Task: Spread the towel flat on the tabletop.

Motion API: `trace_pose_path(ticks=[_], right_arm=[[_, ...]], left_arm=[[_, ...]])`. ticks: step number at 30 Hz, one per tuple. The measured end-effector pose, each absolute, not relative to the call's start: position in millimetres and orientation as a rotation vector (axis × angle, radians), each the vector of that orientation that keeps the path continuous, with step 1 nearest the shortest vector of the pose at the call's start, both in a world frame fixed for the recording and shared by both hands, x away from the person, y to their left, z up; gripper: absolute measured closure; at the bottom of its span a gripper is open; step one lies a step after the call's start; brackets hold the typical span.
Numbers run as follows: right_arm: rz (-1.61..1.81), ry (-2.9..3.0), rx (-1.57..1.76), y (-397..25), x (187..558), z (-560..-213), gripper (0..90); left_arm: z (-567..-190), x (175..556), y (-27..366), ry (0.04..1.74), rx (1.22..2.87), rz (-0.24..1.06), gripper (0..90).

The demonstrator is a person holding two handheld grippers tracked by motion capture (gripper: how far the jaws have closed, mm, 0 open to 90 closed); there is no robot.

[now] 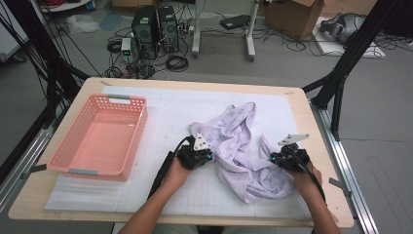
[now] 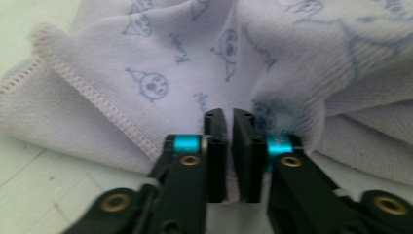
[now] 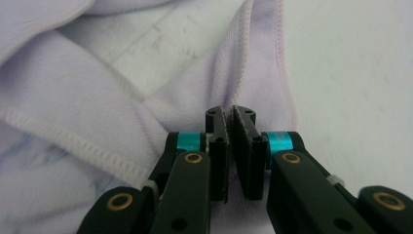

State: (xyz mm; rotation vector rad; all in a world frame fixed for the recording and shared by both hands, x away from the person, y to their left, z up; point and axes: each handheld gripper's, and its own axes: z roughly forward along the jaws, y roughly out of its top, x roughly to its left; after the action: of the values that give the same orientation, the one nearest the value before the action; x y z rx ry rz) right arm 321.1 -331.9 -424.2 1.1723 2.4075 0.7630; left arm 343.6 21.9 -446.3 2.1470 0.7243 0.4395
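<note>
Towel point(image 1: 243, 146) sits crumpled on the white grid mat point(image 1: 160, 195), right of centre on the surface point(image 1: 302, 122), well apart from the pink basket point(image 1: 100, 139) at your left. It's lilac with a small blue cartoon print; one end runs up toward the far side, the rest is bunched between your hands.

Your left tongs point(image 1: 207, 155) are at the towel's left edge. In the left gripper view point(image 2: 229, 129) the jaws are nearly together with a thin fold of lilac cloth pinched in the narrow gap; a stitched hem runs diagonally just left of them.

Your right tongs point(image 1: 276, 157) are at the towel's right side, near the lower flap. In the right gripper view point(image 3: 231, 122) the jaws are pressed together on a fold beside the stitched hem, with bare mat visible at the right of that view.

Both hands point(image 1: 178, 170) rest low, close to the mat. Basket holds nothing visible. Floor beyond the surface carries computer towers point(image 1: 156, 27), cables and a cardboard box point(image 1: 297, 17).
</note>
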Motion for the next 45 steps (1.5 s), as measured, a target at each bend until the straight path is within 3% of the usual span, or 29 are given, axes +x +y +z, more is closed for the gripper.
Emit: trace_pose_path(ticks=[7, 8, 9, 11, 14, 20, 30, 33, 34, 35, 36, 37, 39, 45], right_arm=[[0.757, 2.416, 1.198, -351.1, 290.6, -416.1, 83.8], [0.782, 2.394, 1.214, -354.5, 288.9, -411.8, 76.1], [0.782, 2.394, 1.214, -354.5, 288.9, -411.8, 76.1], [0.853, 2.346, 1.237, -354.8, 289.6, -406.3, 64.2], [1.014, 2.308, 1.211, -346.0, 293.8, -397.5, 58.7], [1.135, 2.375, 1.118, -302.4, 316.6, -398.1, 55.9], [1.131, 2.477, 1.140, -267.1, 349.1, -423.1, 50.1], [1.120, 2.494, 1.140, -265.7, 350.5, -425.4, 50.3], [1.111, 2.504, 1.139, -264.8, 351.2, -426.7, 50.7], [1.103, 2.512, 1.135, -263.4, 352.1, -428.3, 51.4], [1.100, 2.532, 1.131, -260.1, 353.3, -431.0, 54.7], [1.100, 2.532, 1.131, -260.1, 353.3, -431.0, 54.7], [1.091, 2.542, 1.123, -255.8, 354.4, -432.8, 55.5], [1.083, 2.550, 1.113, -249.0, 357.7, -434.2, 56.3]], left_arm=[[-442.0, 360.6, 57.9, 0.896, 2.054, 0.518, 89.5], [-441.5, 362.9, 63.2, 0.925, 2.041, 0.532, 89.4], [-440.9, 365.0, 68.5, 0.950, 2.030, 0.541, 89.4], [-439.0, 366.3, 76.3, 0.984, 1.992, 0.517, 88.7], [-436.3, 362.7, 75.4, 0.963, 1.968, 0.422, 67.6], [-435.5, 354.5, 60.1, 0.873, 1.985, 0.334, 44.5], [-450.6, 346.6, 36.6, 0.796, 2.073, 0.233, 35.7], [-450.3, 343.8, 30.5, 0.783, 2.106, 0.305, 37.2], [-449.3, 342.0, 28.6, 0.768, 2.131, 0.355, 41.7], [-448.6, 341.0, 27.2, 0.752, 2.133, 0.349, 47.6], [-447.3, 340.0, 26.0, 0.730, 2.145, 0.349, 71.0], [-446.7, 338.6, 24.2, 0.715, 2.150, 0.361, 71.0], [-445.5, 338.8, 24.1, 0.721, 2.151, 0.388, 82.8], [-443.7, 355.8, 51.6, 0.914, 2.075, 0.497, 86.5]])
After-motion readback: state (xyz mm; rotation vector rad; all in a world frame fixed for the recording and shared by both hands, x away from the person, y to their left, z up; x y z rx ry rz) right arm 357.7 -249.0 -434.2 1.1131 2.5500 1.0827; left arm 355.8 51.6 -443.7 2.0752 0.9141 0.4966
